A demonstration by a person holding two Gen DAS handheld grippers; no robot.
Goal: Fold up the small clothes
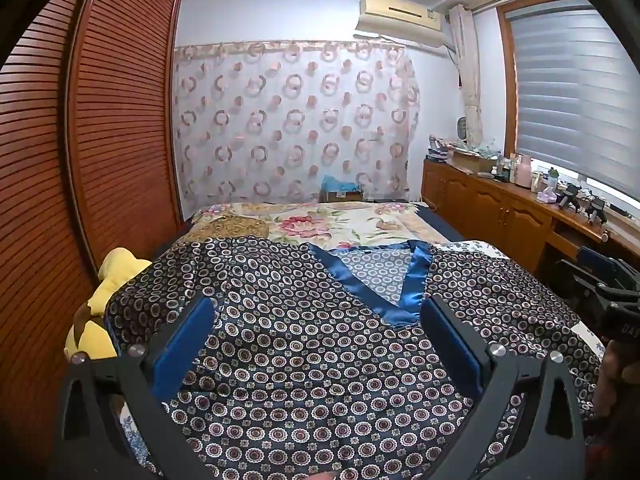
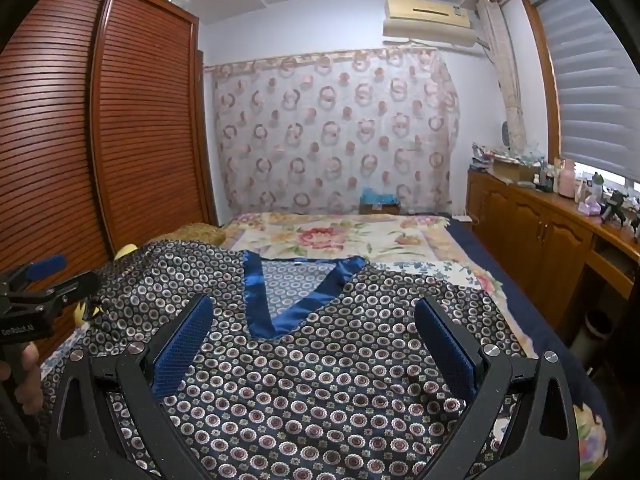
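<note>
A dark satin pajama top (image 1: 304, 344) printed with small circles, its blue V-neck trim facing the far wall, lay spread flat on the bed (image 1: 360, 220) over a floral bedspread (image 2: 360, 236). Left of the bed stood a louvered wooden wardrobe (image 1: 120, 120), with a yellow plush toy (image 1: 108, 284) between them. Right of the bed ran a cluttered wooden cabinet (image 2: 540, 224) under a blinded window (image 1: 576, 92). The left gripper (image 1: 318, 336) and right gripper (image 2: 316, 336) both hovered above the top with jaws spread wide, empty.
</note>
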